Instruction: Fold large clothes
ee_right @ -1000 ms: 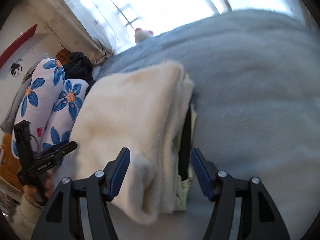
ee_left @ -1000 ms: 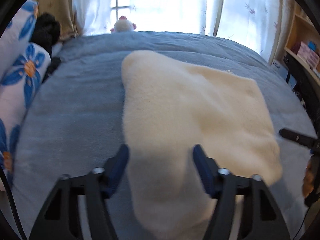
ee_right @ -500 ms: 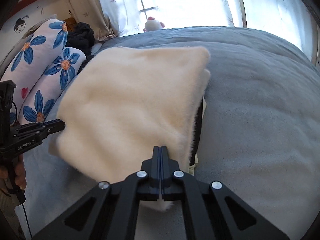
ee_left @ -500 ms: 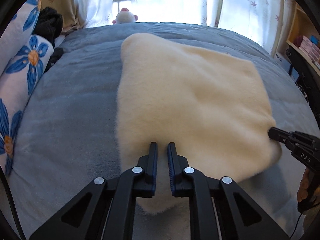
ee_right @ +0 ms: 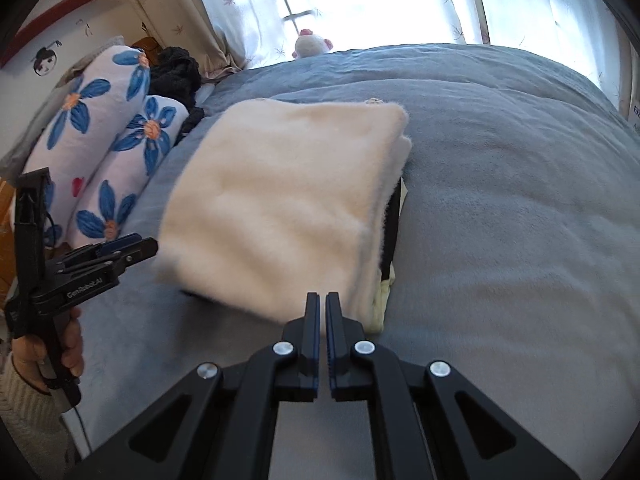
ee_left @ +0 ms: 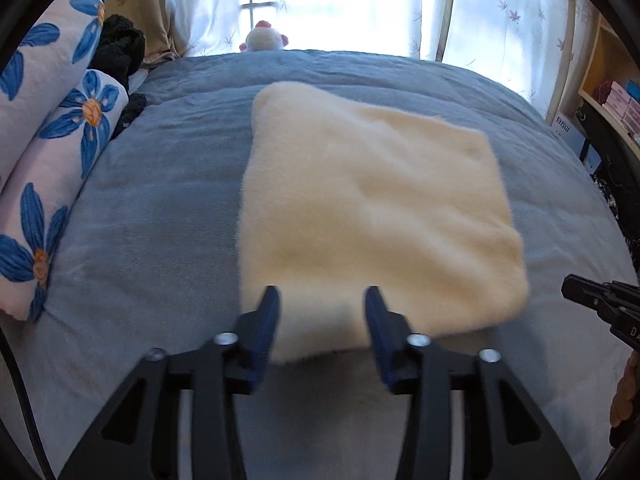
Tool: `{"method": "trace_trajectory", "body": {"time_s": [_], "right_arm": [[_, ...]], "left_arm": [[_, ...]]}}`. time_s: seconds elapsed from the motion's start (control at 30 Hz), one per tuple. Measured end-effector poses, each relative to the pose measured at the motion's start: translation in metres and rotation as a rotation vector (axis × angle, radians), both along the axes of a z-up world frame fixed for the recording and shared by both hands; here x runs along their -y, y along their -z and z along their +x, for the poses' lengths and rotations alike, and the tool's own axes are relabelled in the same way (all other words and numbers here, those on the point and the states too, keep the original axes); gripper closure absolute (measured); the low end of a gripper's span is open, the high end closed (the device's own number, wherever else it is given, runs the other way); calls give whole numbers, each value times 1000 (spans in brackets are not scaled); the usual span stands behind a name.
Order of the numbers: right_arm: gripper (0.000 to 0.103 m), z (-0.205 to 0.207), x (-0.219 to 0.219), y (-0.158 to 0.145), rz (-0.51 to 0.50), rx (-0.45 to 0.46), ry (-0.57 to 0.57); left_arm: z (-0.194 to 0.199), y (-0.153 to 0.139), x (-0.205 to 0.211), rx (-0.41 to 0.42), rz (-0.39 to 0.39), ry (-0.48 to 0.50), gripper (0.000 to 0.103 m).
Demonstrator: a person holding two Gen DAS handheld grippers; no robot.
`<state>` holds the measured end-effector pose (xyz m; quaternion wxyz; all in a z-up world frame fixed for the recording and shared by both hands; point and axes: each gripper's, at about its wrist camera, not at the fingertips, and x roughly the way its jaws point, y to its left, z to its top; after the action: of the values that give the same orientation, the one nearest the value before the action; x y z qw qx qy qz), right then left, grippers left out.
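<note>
A cream fluffy garment [ee_left: 368, 208] lies folded into a thick rectangle on the grey-blue bed cover [ee_left: 160, 220]. My left gripper [ee_left: 320, 296] hovers at the near edge of the fold. Its jaws are opening, and the edge shows in the gap with neither pad pressing on it. In the right wrist view the garment [ee_right: 280, 200] shows a black strip and a pale green layer along its right side. My right gripper [ee_right: 322, 298] is shut just in front of the near right corner, and I see nothing pinched in it. Each view catches the other gripper: the left gripper [ee_right: 132, 250] and the right gripper [ee_left: 572, 288].
Two white pillows with blue flowers [ee_left: 48, 152] lie along the left side of the bed, with dark clothes [ee_left: 120, 48] behind them. A small plush toy [ee_left: 264, 38] sits at the far edge under the curtained window. Wooden shelves [ee_left: 612, 96] stand at the right.
Both grippers closed at the garment's near edge half a second ago. Since then both have drawn back from it, the left one has opened again, and the right one has stayed shut.
</note>
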<state>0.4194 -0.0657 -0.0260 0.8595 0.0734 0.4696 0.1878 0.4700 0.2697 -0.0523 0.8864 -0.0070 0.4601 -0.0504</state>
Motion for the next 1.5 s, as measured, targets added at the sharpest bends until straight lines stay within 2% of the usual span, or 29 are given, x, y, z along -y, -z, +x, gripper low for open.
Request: {"method": "trace_trajectory", "body": {"time_s": [0.03,0.07,0.2,0.27,0.4,0.47,0.53,0.6,0.73,0.83,0.9,1.0,1.1,1.23,1.3,1.5], "right_arm": [[100,-11,5,-10,15,-3,-2],[100,-19,8,-18,25,-4,-2],[100,-65,26,-57,37,-7,-2],[100,-89,34,-77,38,6,-1],[98,-137,51,-119,38,47,3],[84,-160,60,-137,43,65,8],[42,-185,71,-153,55,78,21],[35,-209,83,-168,78,113,39],[35,-245,97,-184,51,150,52],[34,-266,101,-178,-15,156,79],[34,-278,104,-166,-45,149,96],[34,-297,109,-137,-43,123,122],[33,-317,114,-107,-46,95,171],[13,-341,122,-68,-23,84,239],[7,-352,124,-55,-35,95,271],[0,-375,124,-38,-90,115,301]], "left_arm": [[-11,-11,2,18,-7,-4,39],[-22,-21,4,32,-15,-2,35],[-69,-62,21,61,-30,29,32],[-92,-81,29,79,-29,39,22],[-146,-117,48,129,-12,67,16],[-170,-131,58,146,3,80,11],[-196,-143,68,162,10,94,10],[-217,-152,78,165,10,113,10],[-257,-163,96,179,9,131,9],[-281,-161,107,185,5,128,3],[-297,-154,112,189,-22,110,3],[-320,-138,118,199,-54,68,1],[-343,-113,129,189,-21,0,1],[-369,-76,144,133,-26,-45,1],[-378,-62,151,111,-41,-54,1],[-398,-39,170,72,-35,-43,1]]}}
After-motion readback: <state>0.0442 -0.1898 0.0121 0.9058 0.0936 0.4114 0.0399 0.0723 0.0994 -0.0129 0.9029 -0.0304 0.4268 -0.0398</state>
